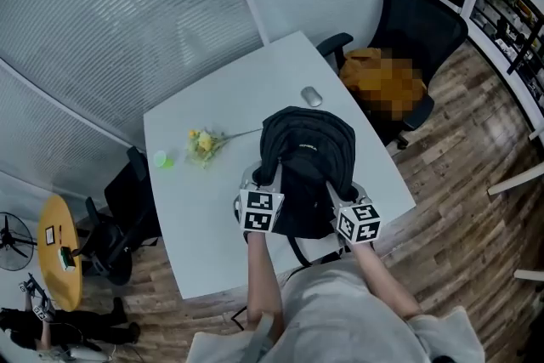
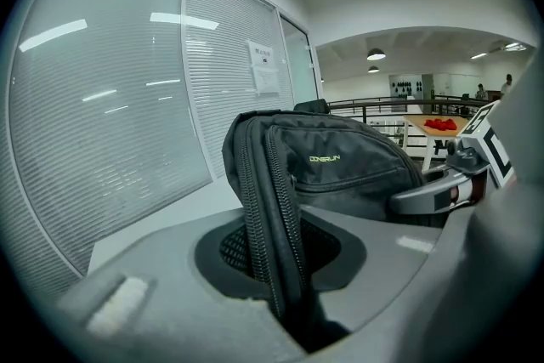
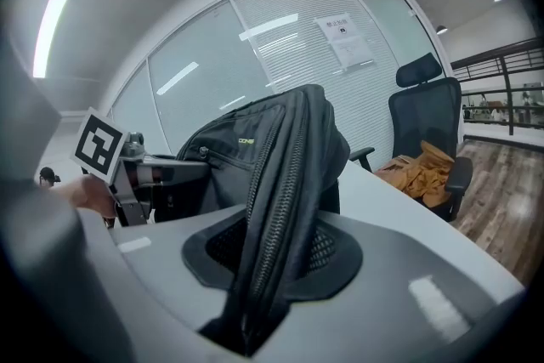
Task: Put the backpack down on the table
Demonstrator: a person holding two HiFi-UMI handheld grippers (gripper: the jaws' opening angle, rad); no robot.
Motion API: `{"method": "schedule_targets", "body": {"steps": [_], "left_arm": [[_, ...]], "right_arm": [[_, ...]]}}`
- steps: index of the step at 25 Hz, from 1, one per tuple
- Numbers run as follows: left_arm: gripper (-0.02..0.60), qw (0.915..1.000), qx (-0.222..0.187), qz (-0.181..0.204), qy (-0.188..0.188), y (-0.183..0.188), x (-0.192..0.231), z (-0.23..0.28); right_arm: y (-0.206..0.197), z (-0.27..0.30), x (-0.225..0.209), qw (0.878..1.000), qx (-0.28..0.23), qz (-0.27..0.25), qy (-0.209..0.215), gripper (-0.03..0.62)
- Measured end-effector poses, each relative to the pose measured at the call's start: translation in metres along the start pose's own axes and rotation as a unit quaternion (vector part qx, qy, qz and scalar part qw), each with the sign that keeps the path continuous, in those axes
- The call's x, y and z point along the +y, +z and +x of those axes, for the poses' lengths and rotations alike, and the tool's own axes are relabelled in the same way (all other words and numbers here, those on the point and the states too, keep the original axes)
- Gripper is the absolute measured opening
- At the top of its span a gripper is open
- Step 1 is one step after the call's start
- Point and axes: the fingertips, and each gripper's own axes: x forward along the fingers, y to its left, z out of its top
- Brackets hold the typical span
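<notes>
A black backpack (image 1: 306,159) with a small green logo stands upright over the near side of the white table (image 1: 204,208); whether its base touches the top cannot be told. My left gripper (image 1: 252,183) is shut on the backpack's left zippered edge (image 2: 268,208). My right gripper (image 1: 344,193) is shut on the right zippered edge (image 3: 276,217). In each gripper view the fabric runs pinched between the jaws. The other gripper's marker cube shows in the left gripper view (image 2: 489,144) and the right gripper view (image 3: 102,144).
A computer mouse (image 1: 312,96) lies beyond the backpack. Yellow flowers (image 1: 204,144) and a small green object (image 1: 161,159) lie on the table's left part. A black office chair (image 1: 416,30) with an orange garment stands at the far right; another chair (image 1: 127,200) is left.
</notes>
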Motion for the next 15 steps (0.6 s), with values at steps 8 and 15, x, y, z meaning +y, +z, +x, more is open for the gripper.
{"method": "schedule_targets", "body": {"steps": [8, 15], "left_arm": [[0.074, 0.9983, 0.032, 0.037, -0.033, -0.011, 0.01, 0.045], [0.077, 0.989, 0.062, 0.096, -0.093, -0.011, -0.006, 0.088]], "right_arm": [[-0.012, 0.016, -0.004, 0.998, 0.013, 0.059, 0.007, 0.095], [-0.026, 0.019, -0.017, 0.991, 0.023, 0.128, 0.0, 0.094]]}}
